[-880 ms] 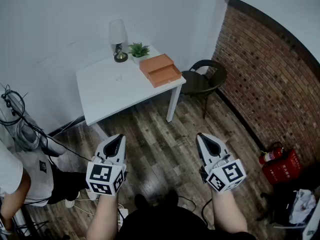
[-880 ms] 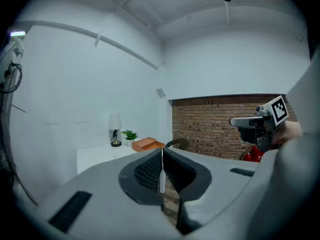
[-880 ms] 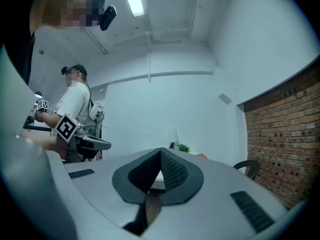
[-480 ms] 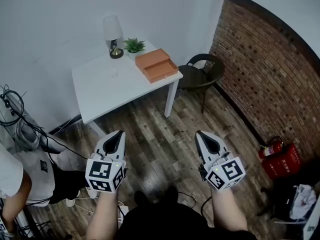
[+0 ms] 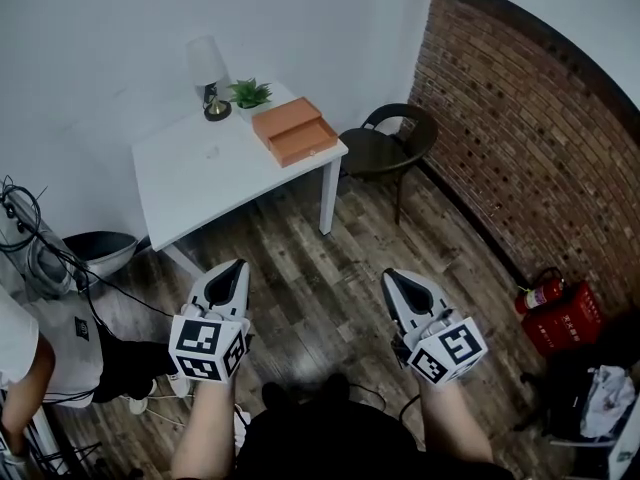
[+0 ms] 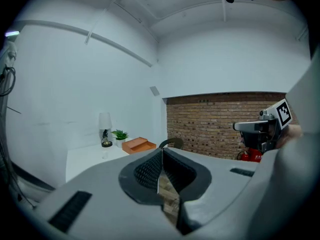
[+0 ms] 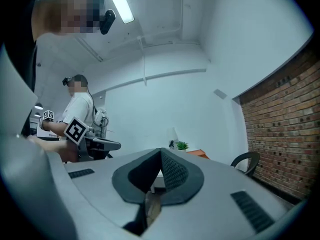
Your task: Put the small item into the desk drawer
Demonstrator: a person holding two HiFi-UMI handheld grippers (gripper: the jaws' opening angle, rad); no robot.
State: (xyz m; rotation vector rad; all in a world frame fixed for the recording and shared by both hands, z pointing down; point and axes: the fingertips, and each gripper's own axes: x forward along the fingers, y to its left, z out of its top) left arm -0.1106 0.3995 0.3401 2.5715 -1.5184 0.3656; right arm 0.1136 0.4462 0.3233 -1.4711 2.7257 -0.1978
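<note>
Since the earlier frames the white table (image 5: 190, 183) had slid to the left in my head view, while my two grippers stayed low over the wood floor (image 5: 330, 253). At the far left one other person (image 5: 18, 353) was cut off by the edge.

On the table I counted one lamp (image 5: 206, 71), one plant (image 5: 249, 94) and one orange drawer box (image 5: 292, 130), with its drawer pulled out toward the front. The small item (image 5: 212, 152) was only a faint speck on the table top near the lamp, too small for me to say what it was.

Right of the table stood one dark chair (image 5: 386, 146), and by the brick wall (image 5: 520, 118) one fire extinguisher (image 5: 538, 292).

The left gripper (image 5: 236, 268) was clenched with nothing between its jaws. The right gripper (image 5: 390, 278) was also clenched and empty. Both were well apart from the table.
</note>
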